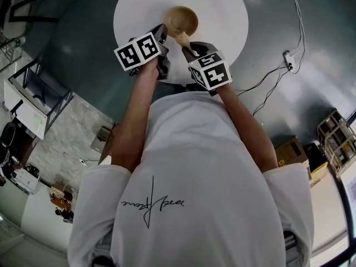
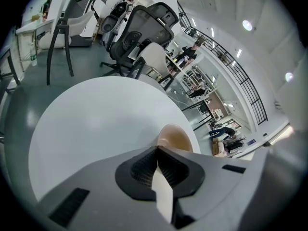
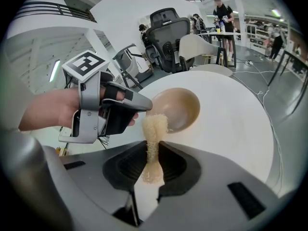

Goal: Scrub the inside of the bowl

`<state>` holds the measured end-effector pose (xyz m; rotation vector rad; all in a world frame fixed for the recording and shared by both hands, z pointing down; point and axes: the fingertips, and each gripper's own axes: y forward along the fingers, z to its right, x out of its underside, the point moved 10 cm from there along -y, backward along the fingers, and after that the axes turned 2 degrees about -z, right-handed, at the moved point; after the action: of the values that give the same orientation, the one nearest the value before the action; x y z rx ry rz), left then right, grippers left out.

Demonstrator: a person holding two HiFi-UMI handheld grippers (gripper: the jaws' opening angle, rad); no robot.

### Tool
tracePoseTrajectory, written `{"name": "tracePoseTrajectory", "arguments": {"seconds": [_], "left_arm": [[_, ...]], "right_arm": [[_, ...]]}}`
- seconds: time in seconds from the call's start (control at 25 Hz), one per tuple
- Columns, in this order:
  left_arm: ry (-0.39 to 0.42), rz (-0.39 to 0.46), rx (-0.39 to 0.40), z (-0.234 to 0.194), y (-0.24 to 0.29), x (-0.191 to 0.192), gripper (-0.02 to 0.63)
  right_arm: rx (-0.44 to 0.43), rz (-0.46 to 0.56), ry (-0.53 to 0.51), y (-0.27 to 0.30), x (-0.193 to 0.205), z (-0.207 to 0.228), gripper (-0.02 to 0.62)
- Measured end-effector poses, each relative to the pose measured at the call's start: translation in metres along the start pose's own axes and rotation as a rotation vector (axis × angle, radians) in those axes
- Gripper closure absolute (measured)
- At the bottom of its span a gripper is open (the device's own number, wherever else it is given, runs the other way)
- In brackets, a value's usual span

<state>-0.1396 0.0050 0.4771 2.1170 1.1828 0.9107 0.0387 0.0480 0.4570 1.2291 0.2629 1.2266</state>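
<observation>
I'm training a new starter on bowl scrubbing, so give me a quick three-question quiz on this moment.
1. Multiple choice: what does the right gripper hold? A) a beige sponge B) a spoon C) nothing
2. True or false: the wooden bowl is over a square black table.
3. Fill in: the left gripper is closed at the bowl's ____.
Key: 1 A. 2 False: the table is round and white. 3 rim.
</observation>
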Motion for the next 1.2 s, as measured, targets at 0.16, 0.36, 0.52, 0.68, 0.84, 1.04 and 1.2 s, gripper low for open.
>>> {"name": "tracePoseTrajectory", "arguments": {"seconds": [0.16, 0.36, 0.52, 0.68, 0.84, 1.04, 1.2], "left_arm": [[-0.003, 0.0, 0.003, 0.0, 0.0, -0.001, 0.595], [-0.011, -0.004, 0.008, 0.0, 0.001, -0.001, 0.595], [-0.017, -0.007, 0.009, 0.001, 0.001, -0.001, 0.595], [-0.018, -0.008, 0.011, 0.0, 0.001, -0.002, 0.595], [-0.014, -0.015, 0.016, 0.002, 0.003, -0.002, 0.595], [-0.004, -0.025, 0.024, 0.004, 0.002, -0.002, 0.594], [-0.018, -0.04, 0.035, 0.0, 0.003, 0.001, 0.595]], "right_arm": [[0.003, -0.004, -0.028, 0.001, -0.002, -0.002, 0.511], [-0.011, -0.006, -0.031, 0.003, -0.004, -0.003, 0.511], [-0.016, -0.009, -0.032, 0.002, -0.004, -0.003, 0.511], [-0.025, -0.012, -0.051, 0.003, -0.006, -0.004, 0.511], [-0.054, -0.031, -0.103, 0.004, -0.008, -0.003, 0.511], [-0.095, -0.055, -0.123, 0.003, -0.011, 0.001, 0.511], [-0.115, -0.078, -0.181, 0.003, -0.009, 0.003, 0.511]]}}
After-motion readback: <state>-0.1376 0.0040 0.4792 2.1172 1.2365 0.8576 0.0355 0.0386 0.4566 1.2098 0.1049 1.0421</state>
